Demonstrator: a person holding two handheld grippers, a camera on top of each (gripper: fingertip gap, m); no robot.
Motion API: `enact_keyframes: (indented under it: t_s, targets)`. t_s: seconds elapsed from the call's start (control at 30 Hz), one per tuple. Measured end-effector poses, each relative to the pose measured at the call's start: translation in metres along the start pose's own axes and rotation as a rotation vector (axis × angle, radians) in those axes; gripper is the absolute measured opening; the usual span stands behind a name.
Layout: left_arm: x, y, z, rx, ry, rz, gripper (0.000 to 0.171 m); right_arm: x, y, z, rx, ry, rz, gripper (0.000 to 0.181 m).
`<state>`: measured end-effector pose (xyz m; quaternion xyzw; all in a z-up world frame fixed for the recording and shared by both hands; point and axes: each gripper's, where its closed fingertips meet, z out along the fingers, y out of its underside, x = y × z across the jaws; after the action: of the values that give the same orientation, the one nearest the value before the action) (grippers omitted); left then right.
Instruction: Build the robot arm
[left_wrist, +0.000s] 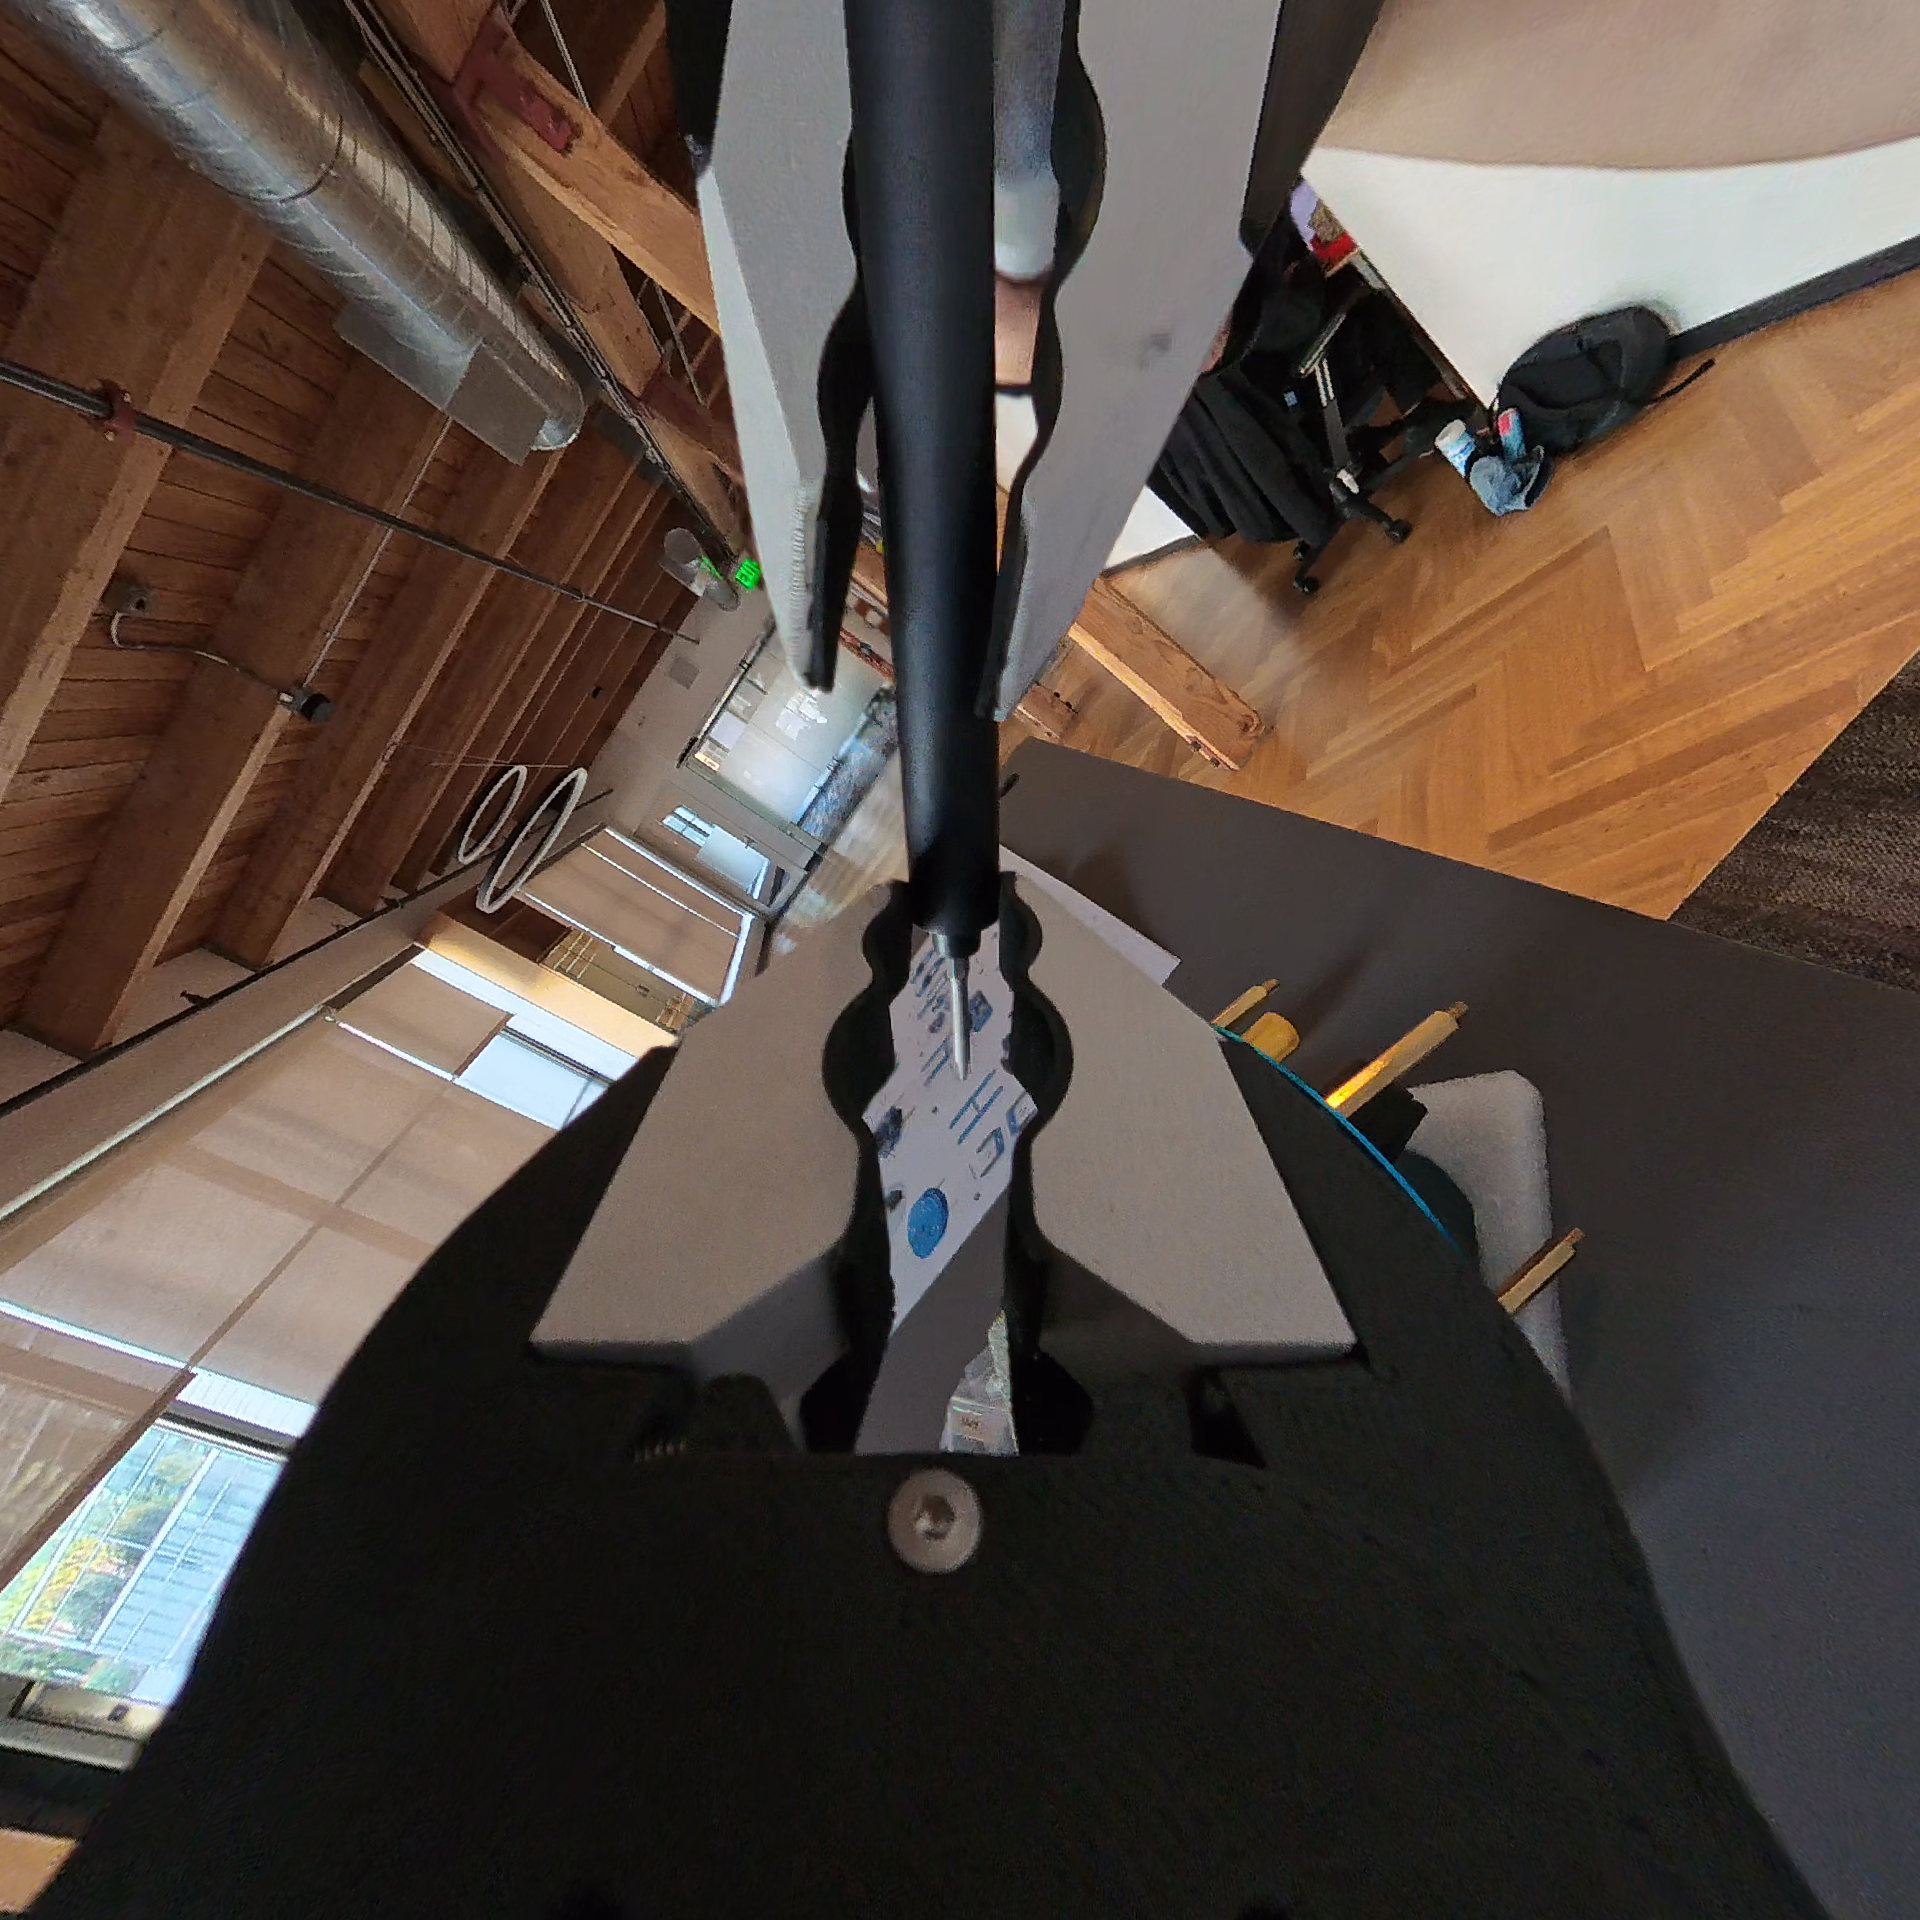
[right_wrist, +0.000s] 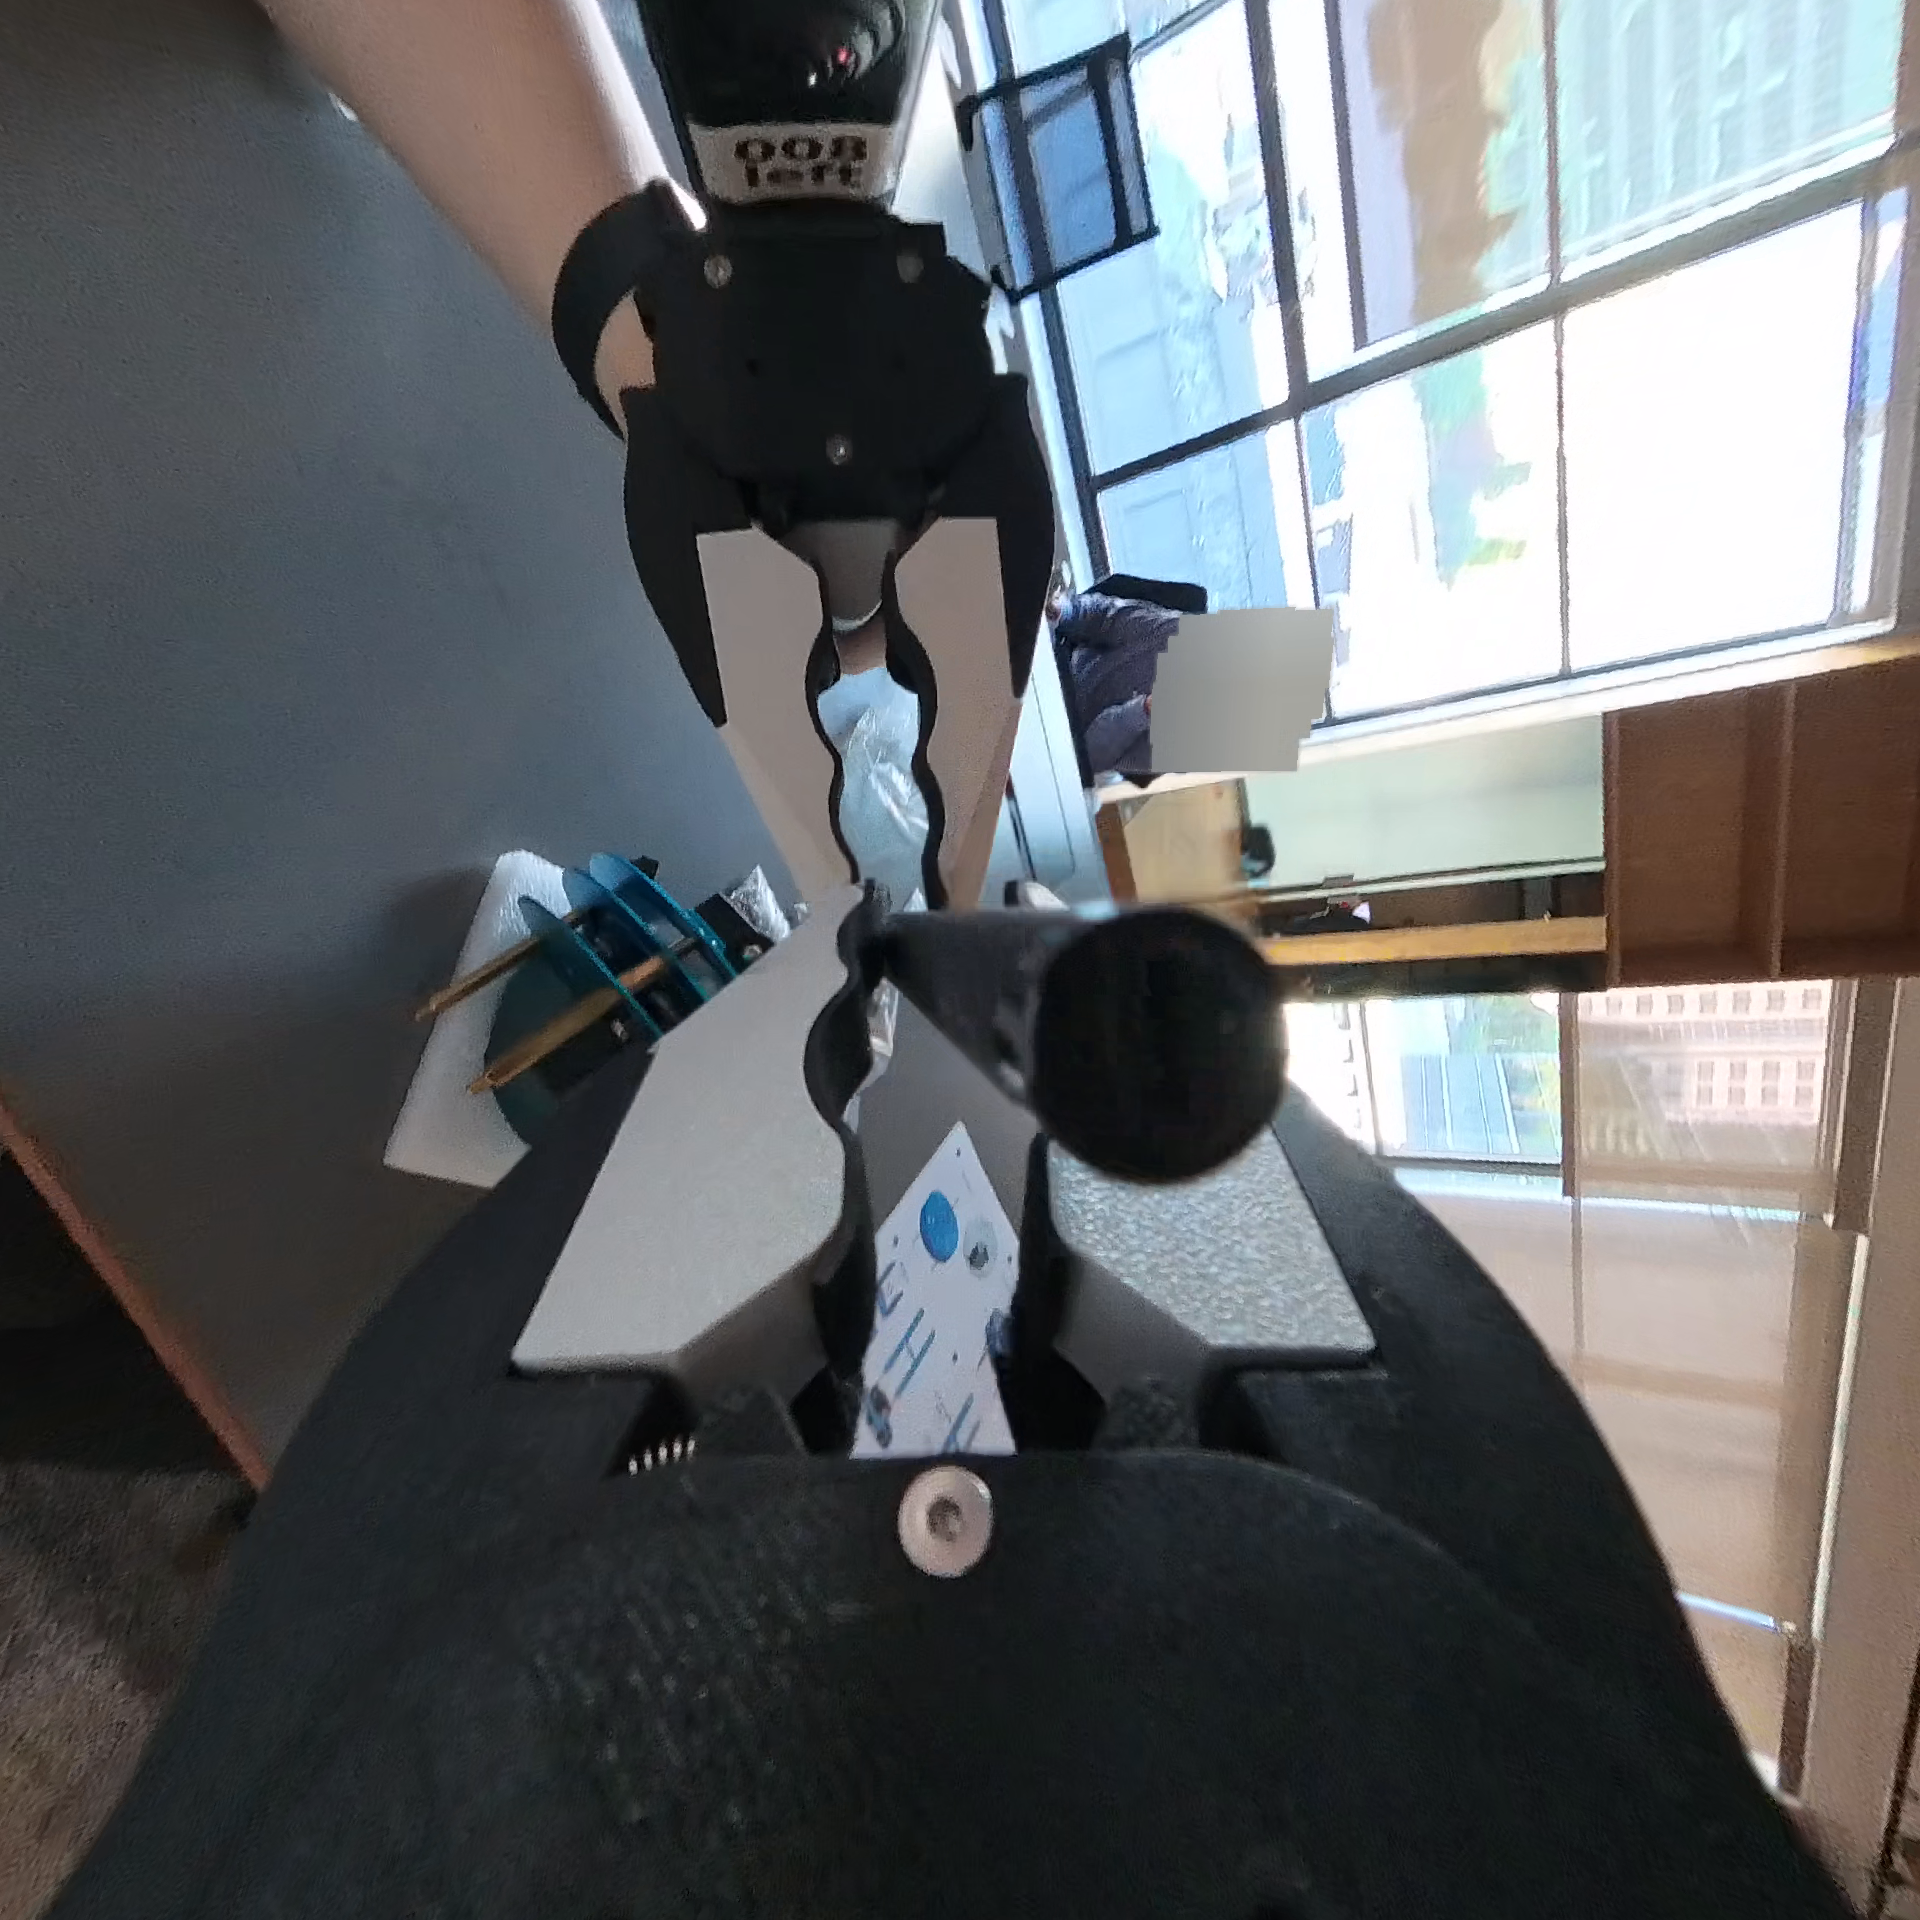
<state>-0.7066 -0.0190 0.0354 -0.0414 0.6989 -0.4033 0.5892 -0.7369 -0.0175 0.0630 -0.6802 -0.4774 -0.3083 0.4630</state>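
Here, the two grippers face each other tip to tip above a dark counter (left_wrist: 1714, 1299). The right gripper (left_wrist: 904, 675) is closed on a black screwdriver (left_wrist: 940, 520), pinching its handle so that the shaft runs out past the fingertips; in the left wrist view the metal tip (left_wrist: 961, 1013) points toward the left gripper (left_wrist: 951, 914), and in the right wrist view the round butt of the handle (right_wrist: 1158, 1039) sits close to the lens, angled off to one side. Held this way, the tool lines up along the axis between the two grippers, probably so the point can be steered finely.

The left gripper's fingertips stand close on either side of the end of the handle, just where the metal shaft begins. Whether they press on it or only frame it I cannot tell; from the right wrist view the left gripper (right_wrist: 894, 894) shows a narrow wavy gap between its fingers.

Below both lies a white printed card (right_wrist: 940, 1320) with blue marks, flat on the counter. Beside it, on a white foam pad (right_wrist: 447, 1122), rests a teal disc assembly (right_wrist: 623, 966) lying on its side, with brass posts (right_wrist: 520, 966) sticking out sideways.

The counter's far edge (left_wrist: 1351, 821) drops to a wooden floor (left_wrist: 1558, 623) just beyond the grippers. There is bare surface around the pad, but the brass posts near the fingers leave little sideways room on that side.
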Motion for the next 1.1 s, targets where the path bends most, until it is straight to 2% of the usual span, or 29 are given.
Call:
enact_keyframes:
  t_s: [0.03, 0.3, 0.37, 0.5, 0.6, 0.67, 0.73, 0.9, 1.1]
  targets:
    - [0.000, 0.001, 0.000, -0.003, 0.003, -0.005, 0.015, 0.000, 0.002, 0.000, -0.018, -0.005, 0.005, 0.027]
    - [-0.001, 0.001, 0.002, -0.009, 0.002, -0.007, 0.015, 0.002, 0.009, -0.001, -0.109, -0.008, 0.051, 0.029]
    - [-0.001, 0.002, 0.002, -0.014, -0.004, -0.002, 0.015, 0.001, 0.010, 0.000, -0.115, -0.018, 0.067, 0.021]
    - [-0.006, 0.003, 0.003, -0.021, -0.036, -0.012, 0.015, -0.001, 0.011, 0.004, -0.116, -0.012, 0.086, 0.017]
    - [-0.005, -0.005, 0.004, 0.010, -0.040, -0.038, 0.029, -0.002, 0.012, 0.006, -0.133, -0.005, 0.091, 0.017]
    - [-0.002, -0.008, 0.007, -0.007, -0.037, -0.013, 0.030, -0.002, 0.012, 0.008, -0.135, 0.004, 0.086, 0.017]
    - [-0.004, -0.005, 0.009, -0.038, -0.069, 0.028, 0.016, -0.004, 0.008, 0.009, -0.114, -0.005, 0.089, 0.017]
    - [-0.005, -0.010, 0.005, -0.013, -0.079, 0.022, 0.015, -0.003, -0.003, 0.007, -0.035, 0.005, 0.113, 0.016]
    - [-0.006, -0.023, 0.000, 0.042, -0.088, 0.025, 0.015, 0.003, -0.018, -0.003, 0.230, 0.031, 0.222, 0.022]
